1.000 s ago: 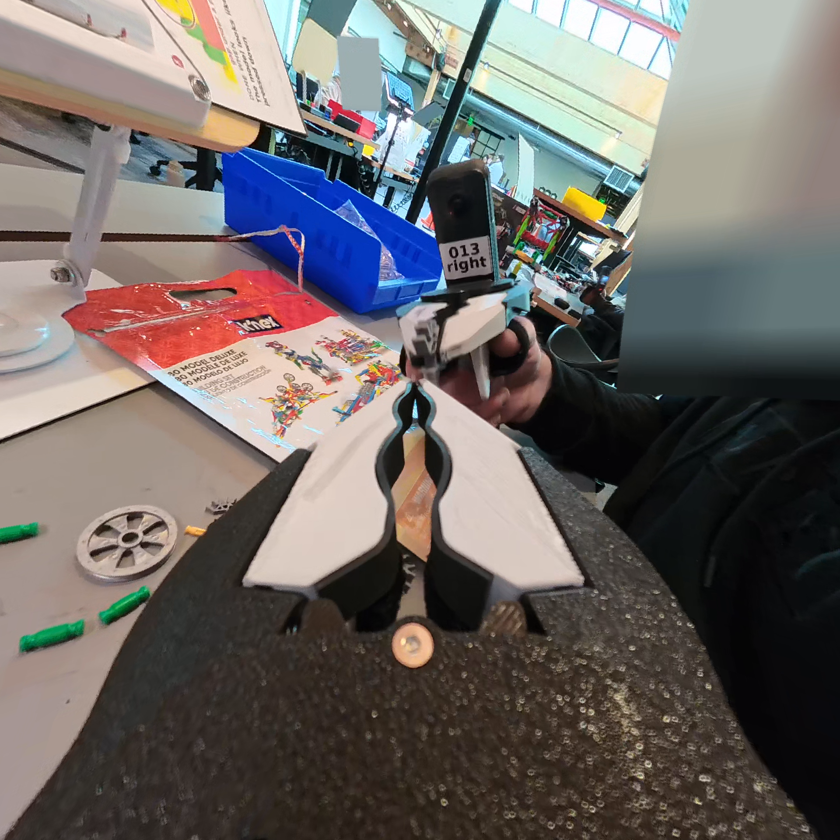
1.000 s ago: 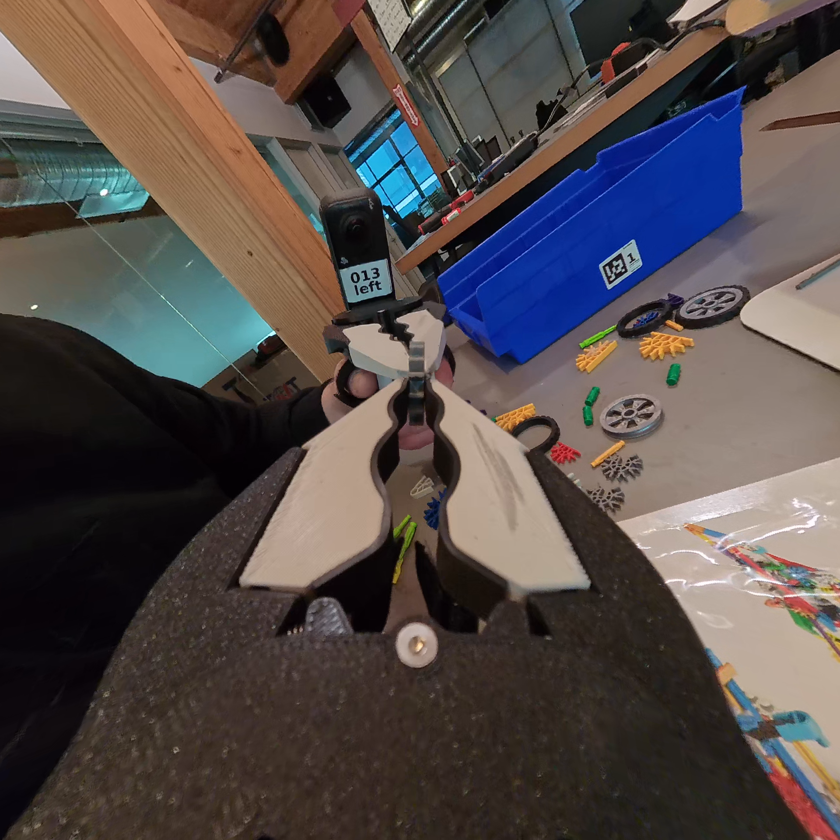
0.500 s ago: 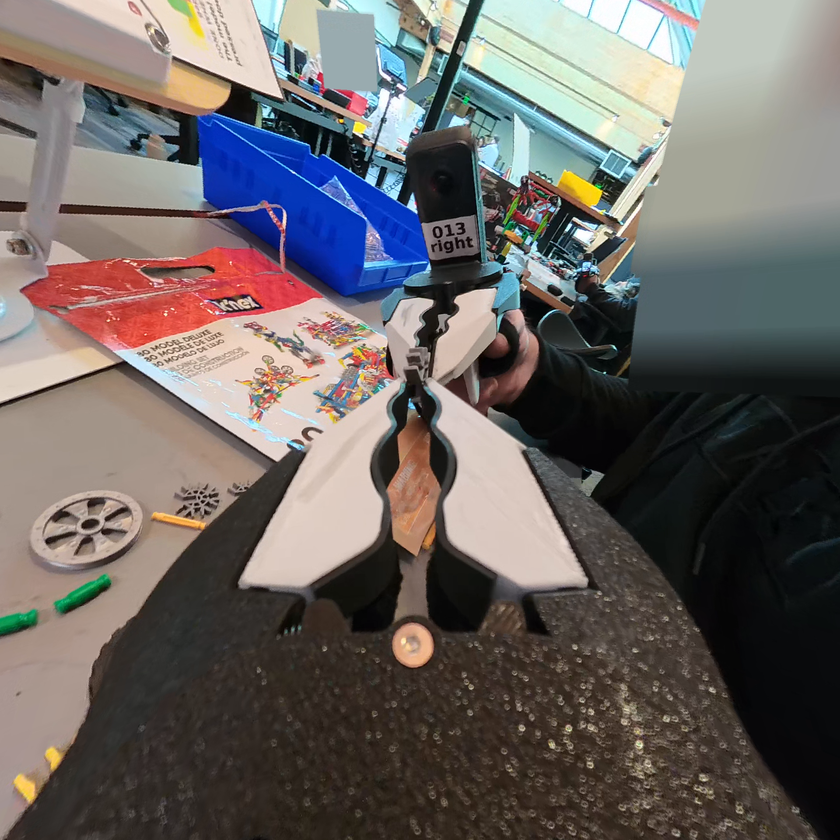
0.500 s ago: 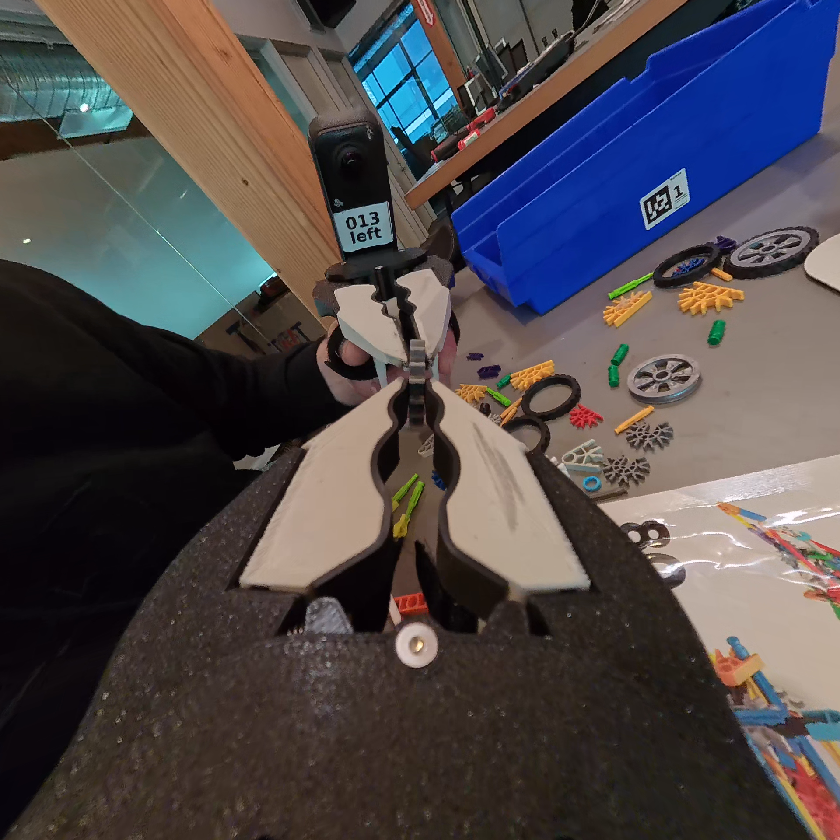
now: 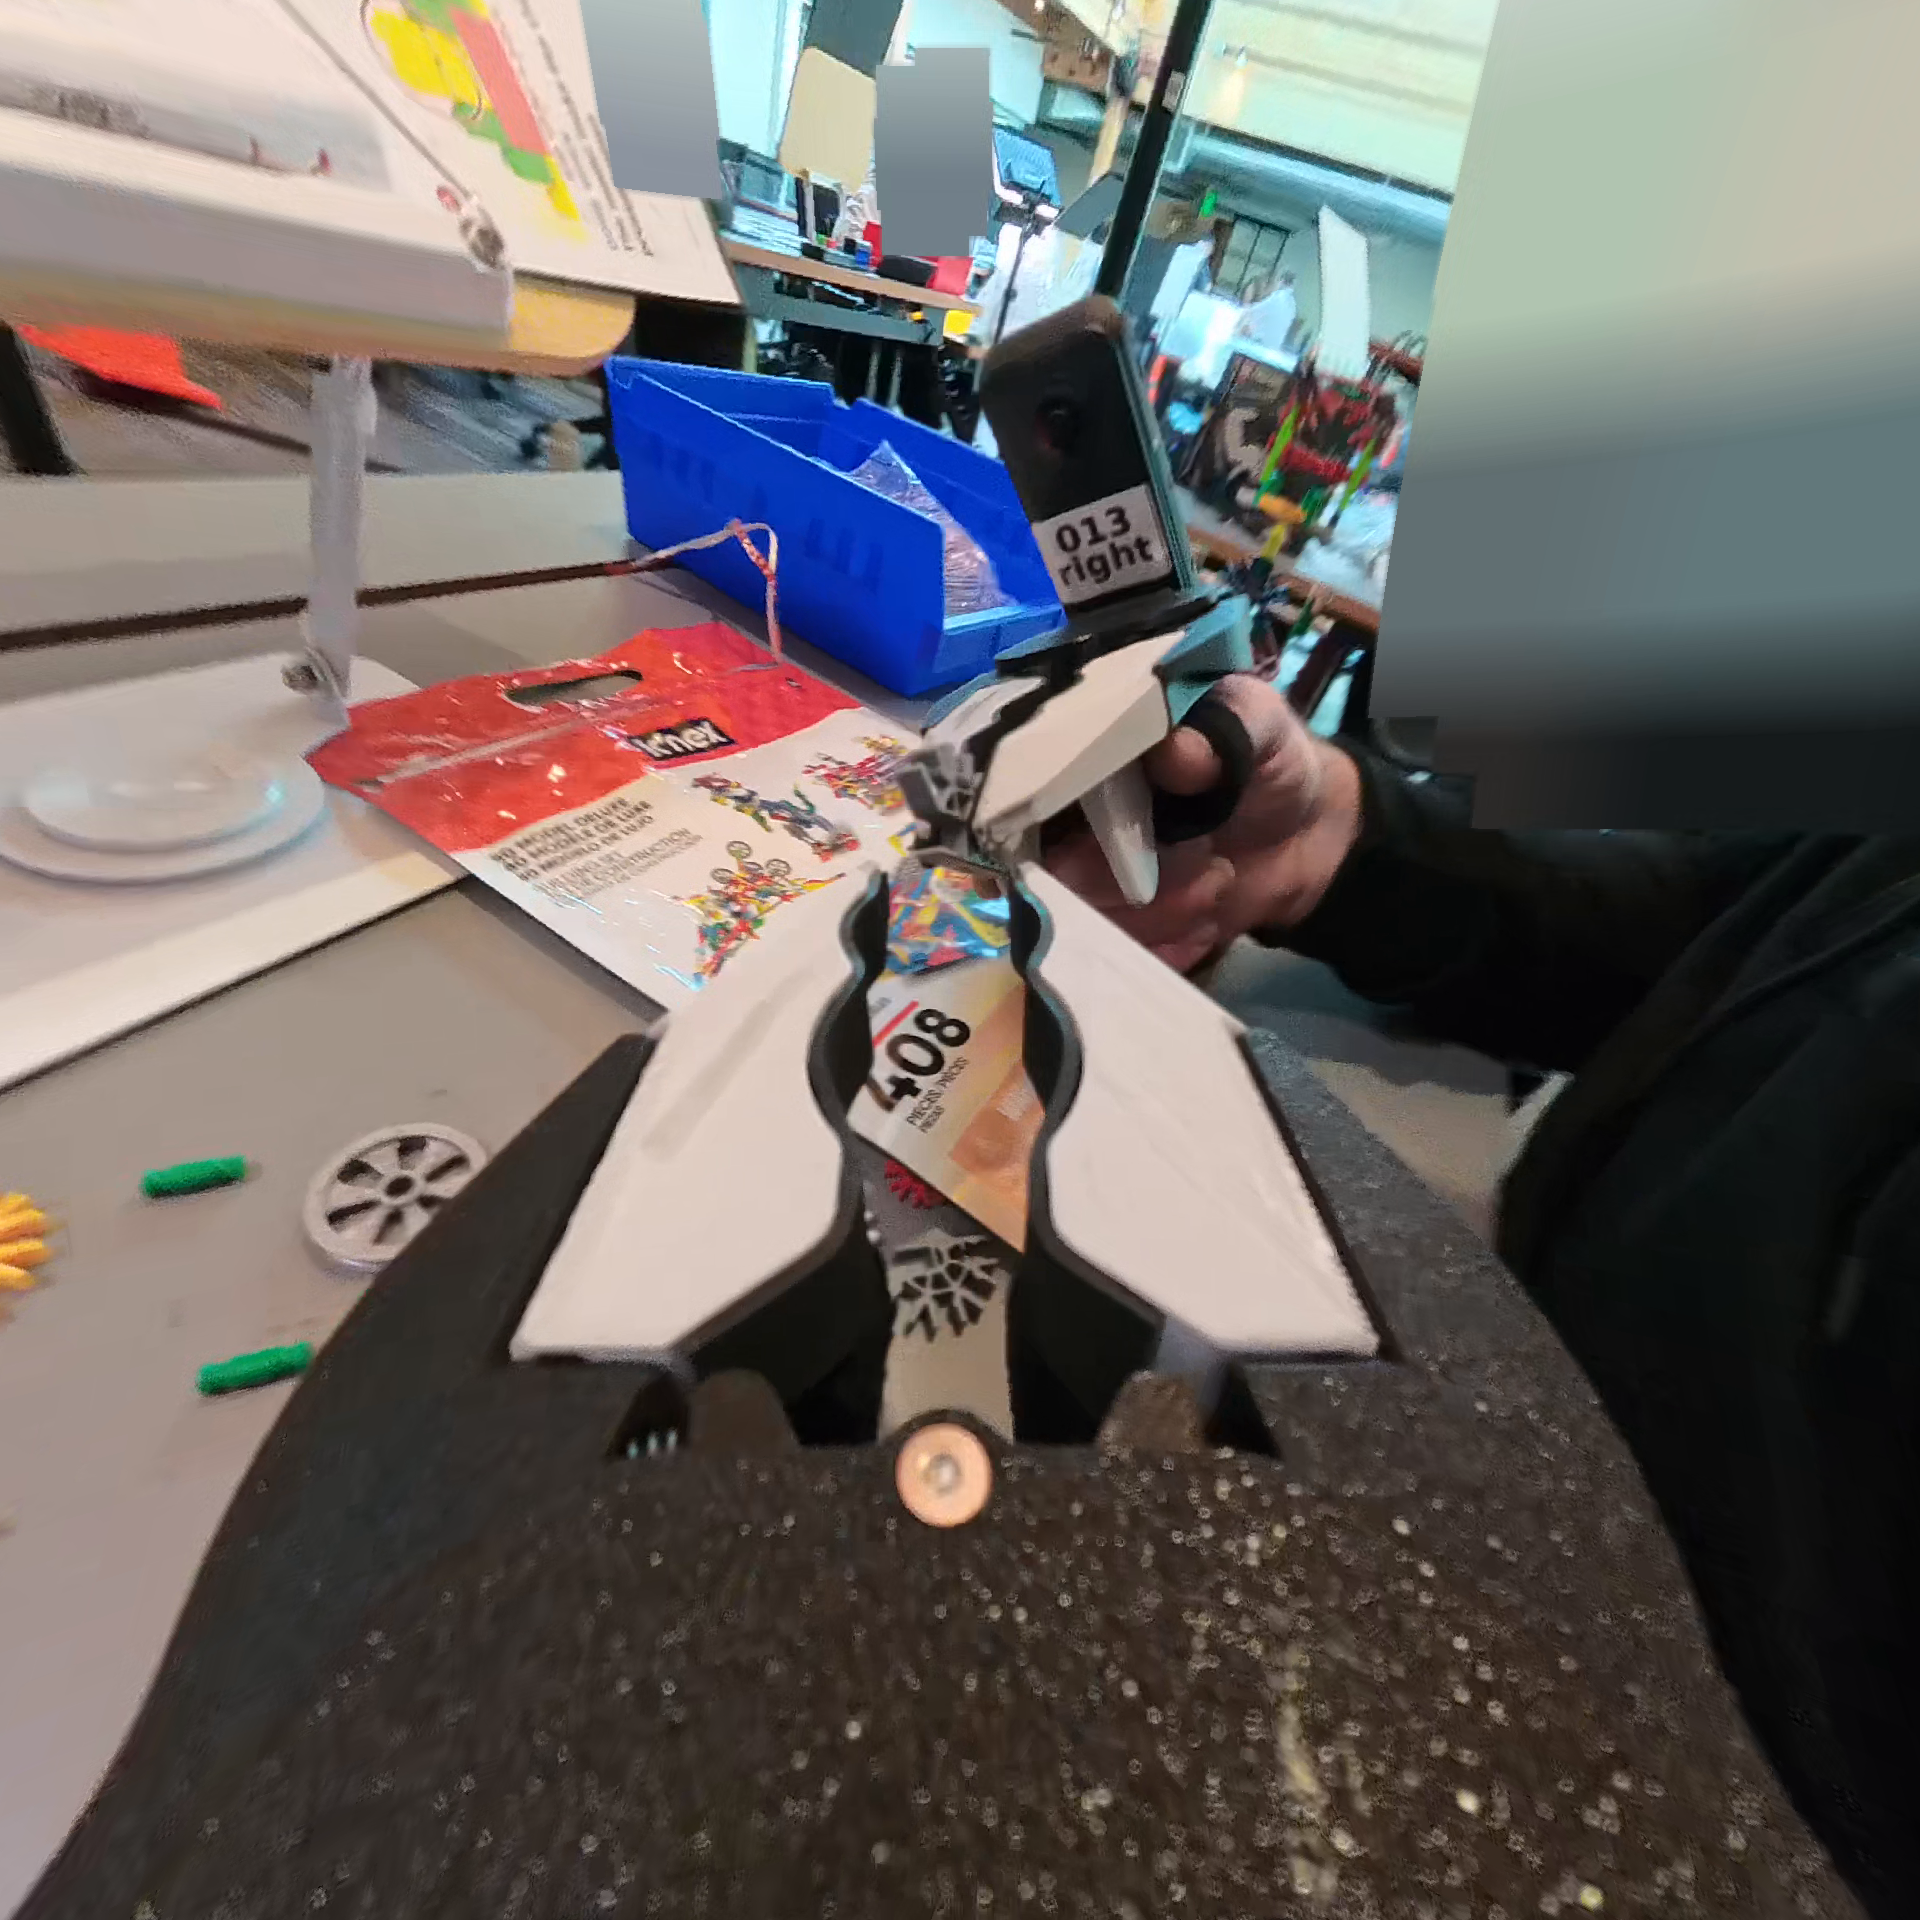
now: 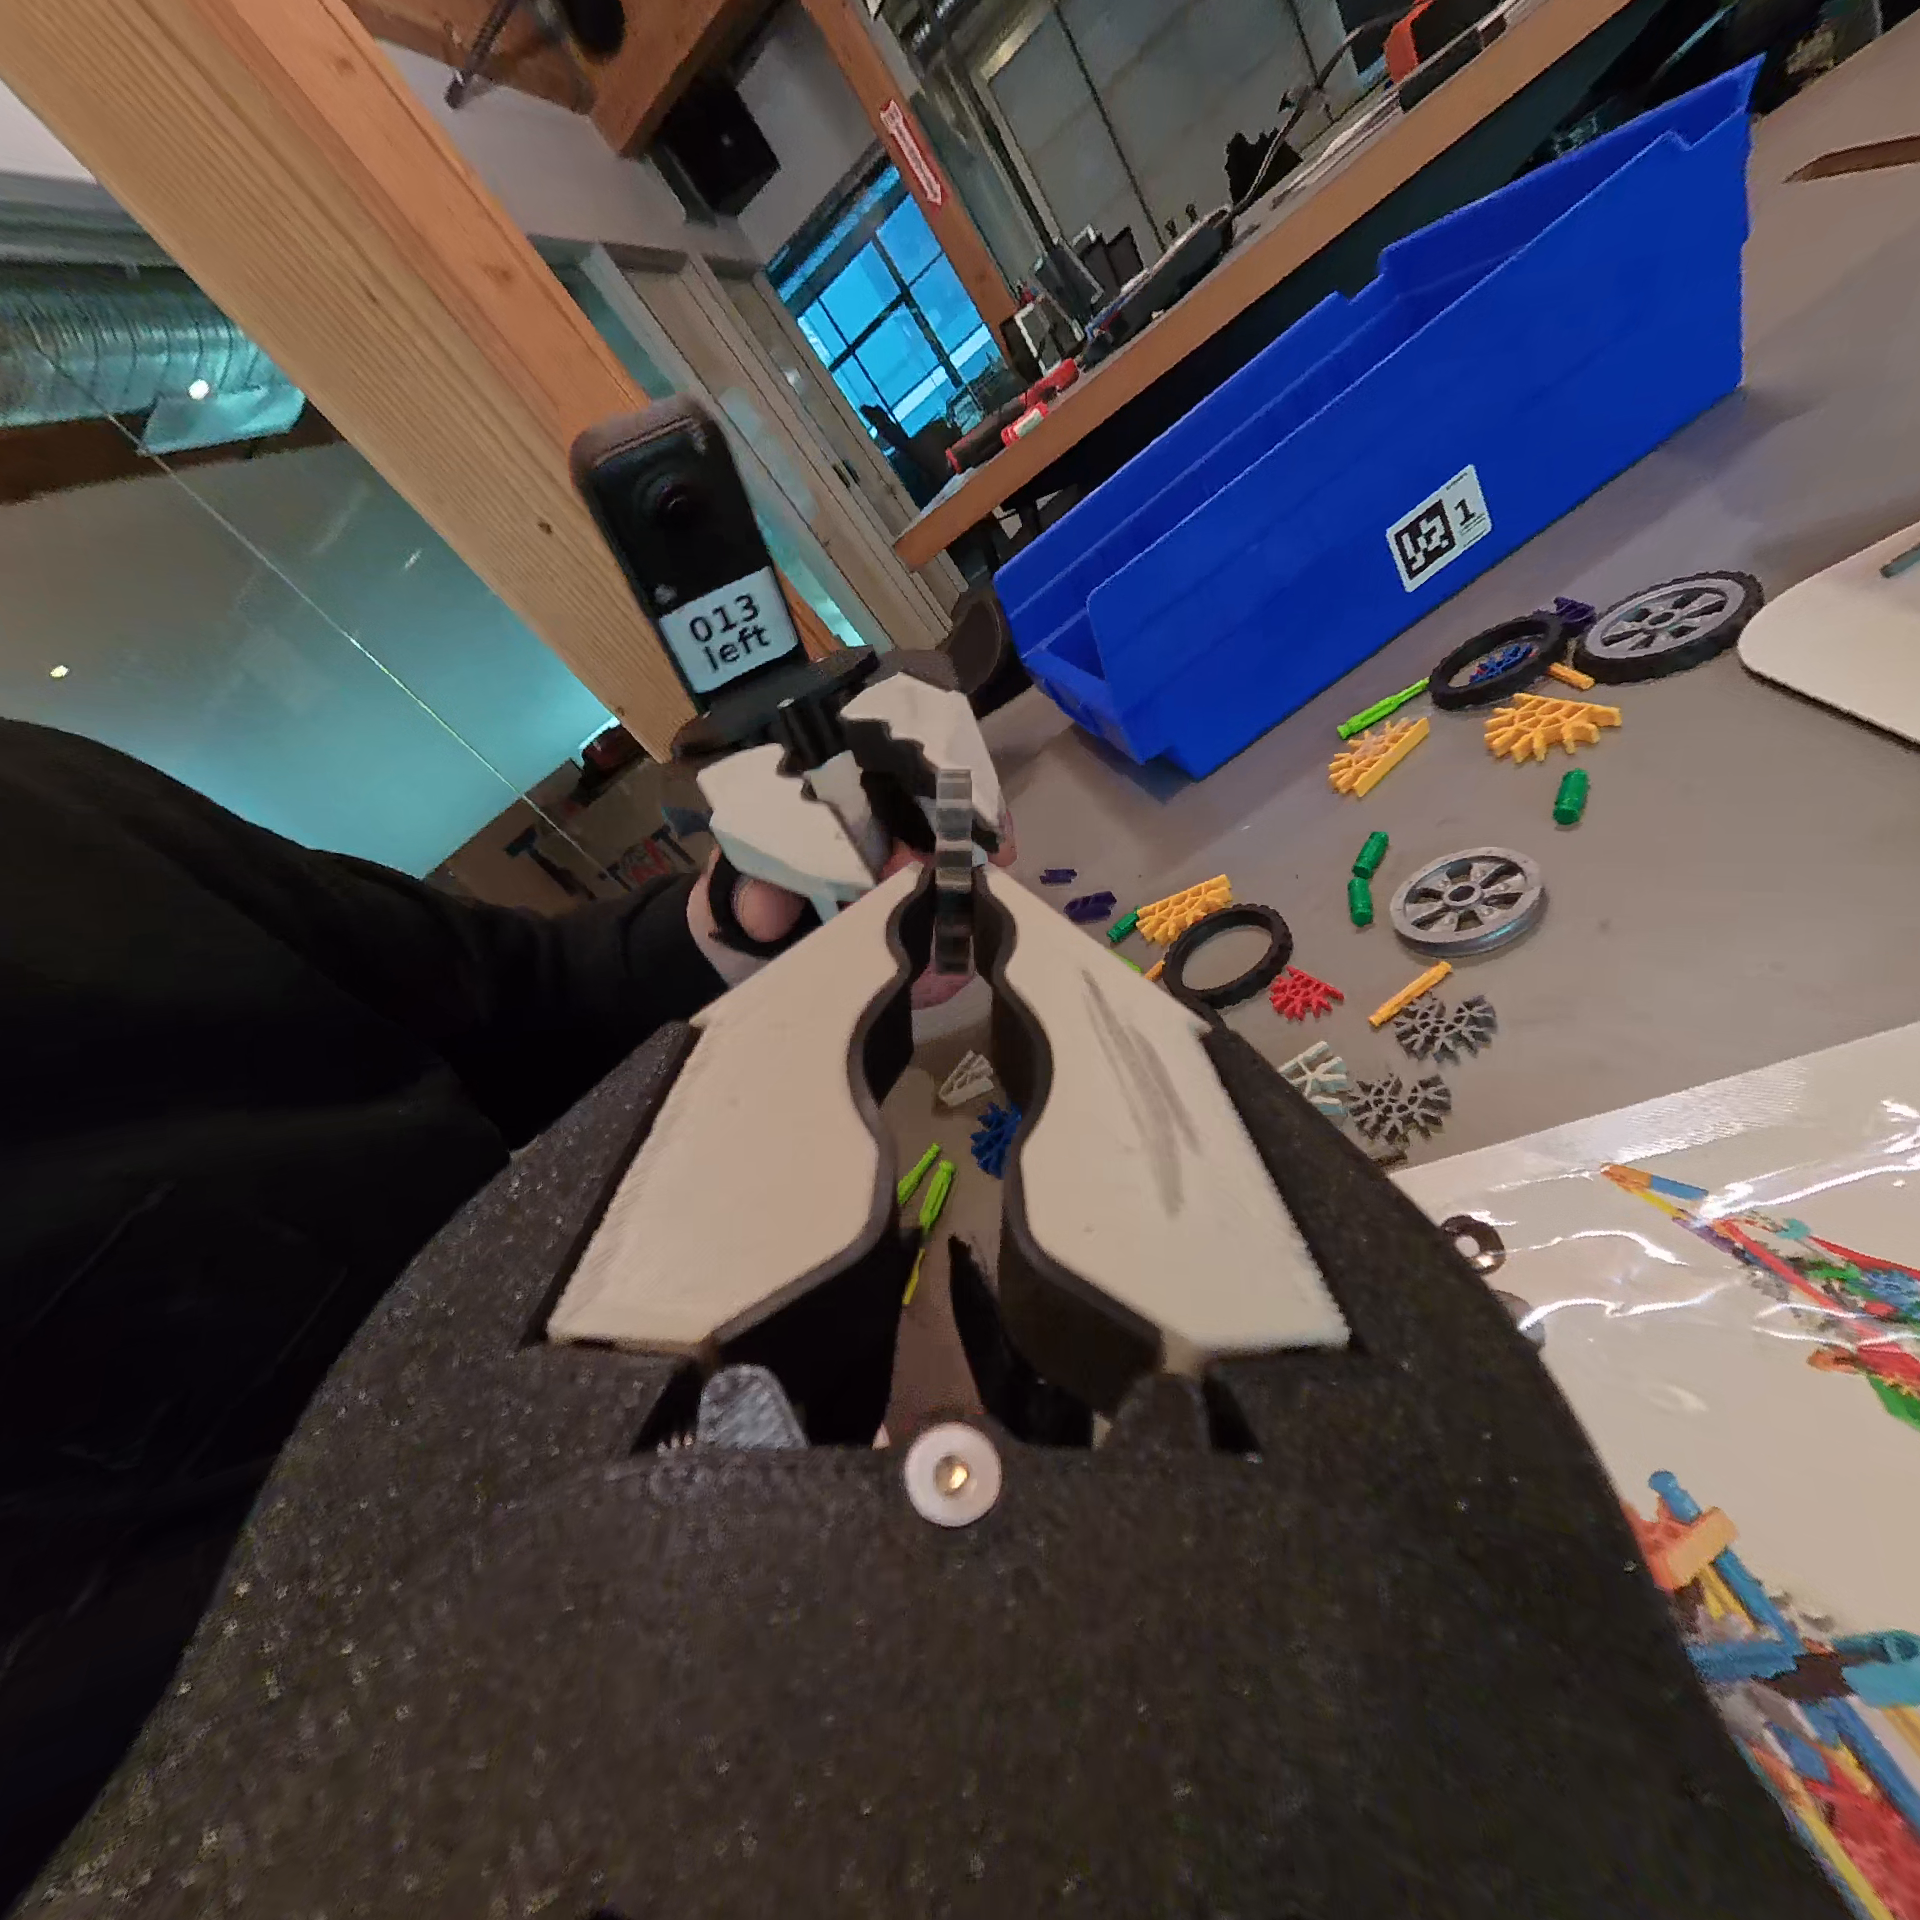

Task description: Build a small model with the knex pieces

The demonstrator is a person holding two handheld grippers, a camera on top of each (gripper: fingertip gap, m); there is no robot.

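Note:
My right gripper (image 6: 951, 883) is shut on a small grey toothed connector (image 6: 953, 831), held edge-on at its fingertips above the grey table. In the left wrist view the same connector (image 5: 938, 777) sticks out of the right gripper (image 5: 948, 821), just beyond my left gripper's tips. My left gripper (image 5: 948, 904) is open and empty, its jaws apart, right in front of the connector without touching it. It also shows in the right wrist view (image 6: 883, 800), held by a hand close behind the connector.
A blue bin (image 6: 1403, 436) stands at the back. Loose parts lie on the table: a grey wheel (image 6: 1465, 899), a black tyre (image 6: 1226, 951), green rods, yellow and grey connectors. A red-and-white plastic bag (image 5: 644, 769) and a stand holding a booklet (image 5: 260, 208) are near. Both grippers' tips are close together, under 4 cm apart. Both grippers' tips are roughly 15 centimeters from the grey wheel (image 6: 1465, 899). My left wrist view (image 5: 415, 1176) looks at it from another angle.
My left gripper has opened; its tips were shut at the grey connector before. The two grippers have drawn slightly apart. The right gripper keeps the connector.

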